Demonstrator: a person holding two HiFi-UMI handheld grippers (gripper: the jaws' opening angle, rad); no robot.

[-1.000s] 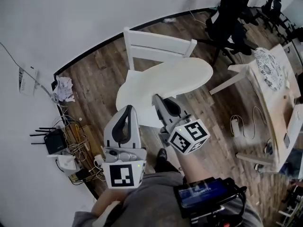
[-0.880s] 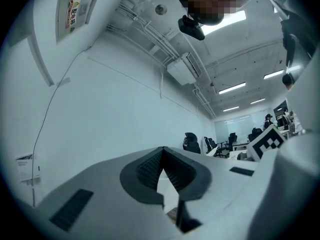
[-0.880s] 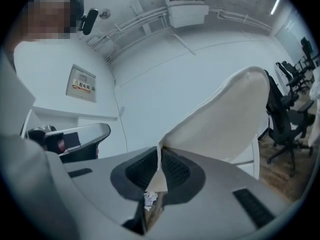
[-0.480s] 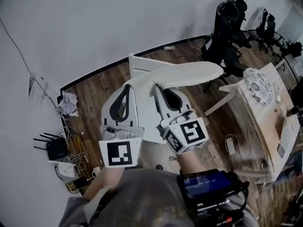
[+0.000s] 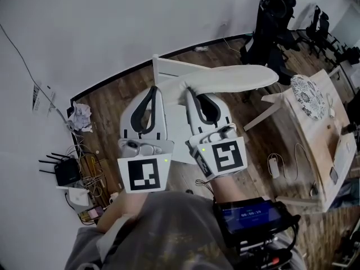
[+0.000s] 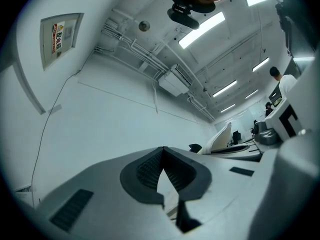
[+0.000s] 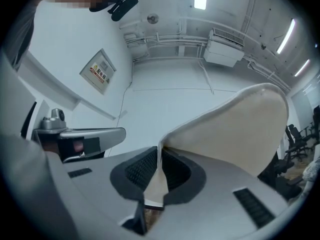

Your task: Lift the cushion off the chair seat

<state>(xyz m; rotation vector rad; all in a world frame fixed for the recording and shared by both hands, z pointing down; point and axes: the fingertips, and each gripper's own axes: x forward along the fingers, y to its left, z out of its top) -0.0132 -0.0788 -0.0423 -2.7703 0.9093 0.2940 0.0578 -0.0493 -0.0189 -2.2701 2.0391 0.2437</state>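
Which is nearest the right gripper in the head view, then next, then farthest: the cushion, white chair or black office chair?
1. cushion: pinched in the right gripper.
2. white chair: just under and behind it.
3. black office chair: far off by the wall, upper right.

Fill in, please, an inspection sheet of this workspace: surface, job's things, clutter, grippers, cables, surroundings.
Surface: wooden floor; the chair stands on it.
Job's things: cushion held in the air above the white chair.
Clutter: crumpled paper and router by the wall.
Grippers: right gripper shut on the cushion's edge; left gripper tips together, no cushion seen between them.
Cables: tangle beside the router; one loose cable on the floor at the right.
Surroundings: white wall, wooden table with patterned plate, black office chairs.
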